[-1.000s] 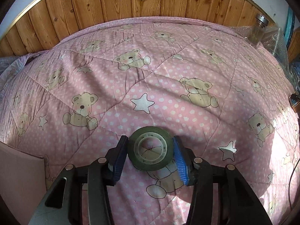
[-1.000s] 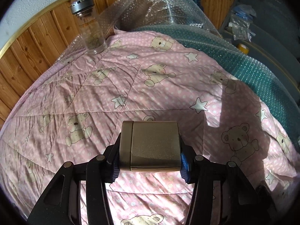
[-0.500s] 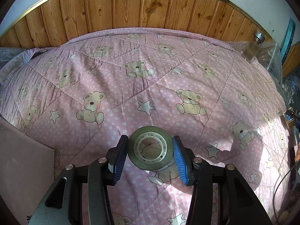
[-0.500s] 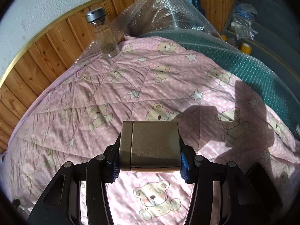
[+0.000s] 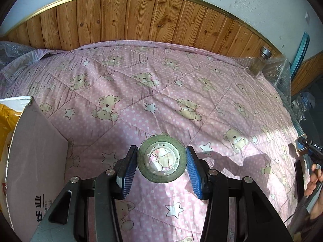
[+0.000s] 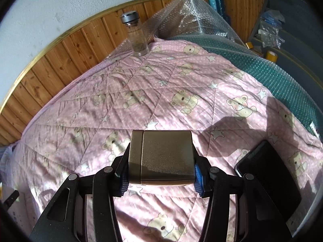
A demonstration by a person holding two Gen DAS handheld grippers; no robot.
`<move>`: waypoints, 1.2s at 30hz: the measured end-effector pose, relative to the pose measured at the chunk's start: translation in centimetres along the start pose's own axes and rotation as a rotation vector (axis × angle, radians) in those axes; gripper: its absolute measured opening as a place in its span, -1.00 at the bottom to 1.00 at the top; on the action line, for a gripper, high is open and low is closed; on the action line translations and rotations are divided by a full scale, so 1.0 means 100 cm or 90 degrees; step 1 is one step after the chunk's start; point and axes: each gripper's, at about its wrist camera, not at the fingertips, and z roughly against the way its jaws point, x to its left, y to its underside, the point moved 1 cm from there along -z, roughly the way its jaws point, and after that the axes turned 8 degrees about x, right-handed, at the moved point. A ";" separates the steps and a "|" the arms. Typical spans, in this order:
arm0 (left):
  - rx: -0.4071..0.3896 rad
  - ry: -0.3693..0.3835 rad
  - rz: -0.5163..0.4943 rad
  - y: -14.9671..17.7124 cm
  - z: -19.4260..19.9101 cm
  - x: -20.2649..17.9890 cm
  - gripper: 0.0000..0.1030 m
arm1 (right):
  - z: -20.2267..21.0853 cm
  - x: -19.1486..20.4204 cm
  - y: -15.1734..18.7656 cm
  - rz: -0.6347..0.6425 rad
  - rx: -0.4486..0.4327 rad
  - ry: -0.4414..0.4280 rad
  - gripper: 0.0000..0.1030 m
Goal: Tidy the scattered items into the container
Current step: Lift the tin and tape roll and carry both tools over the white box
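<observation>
- Left claw (image 5: 161,162): holding a tape roll (image 5: 161,159), blue pads (image 5: 129,168) at 9 and 3 o'clock of it. Roll faces the camera, hole open, its axis along the view.
- Left pad touches the roll; at the right pad I cannot tell if there is a sliver of gap.
- Cardboard box (image 5: 38,161), likely the container, lies at 9 o'clock of the left claw, flap up, near. Left hand is the nearer one.
- Right claw (image 6: 161,178): clamped on a brown case (image 6: 161,157), long side across the jaws.
- No box in the right wrist view; judged further off.
- Black phone (image 6: 268,179) flat on the bed (image 6: 101,104) at 3 o'clock of the right claw, not yet tidied.
- Glass bottle (image 6: 136,35) upright at 12 o'clock, well apart.
- Next move, judged: swing left claw toward 9 o'clock over the box rim.
</observation>
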 end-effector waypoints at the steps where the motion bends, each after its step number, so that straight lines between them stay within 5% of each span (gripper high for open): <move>1: -0.003 0.000 0.001 0.005 0.006 0.000 -0.05 | 0.005 0.004 0.006 0.006 0.001 -0.004 0.01; 21: -0.037 0.015 0.015 0.100 0.101 0.006 -0.05 | 0.069 0.045 0.118 0.082 0.032 -0.060 0.02; 36: -0.076 0.044 0.027 0.160 0.161 0.013 -0.05 | 0.119 0.129 0.204 0.274 0.047 -0.142 0.02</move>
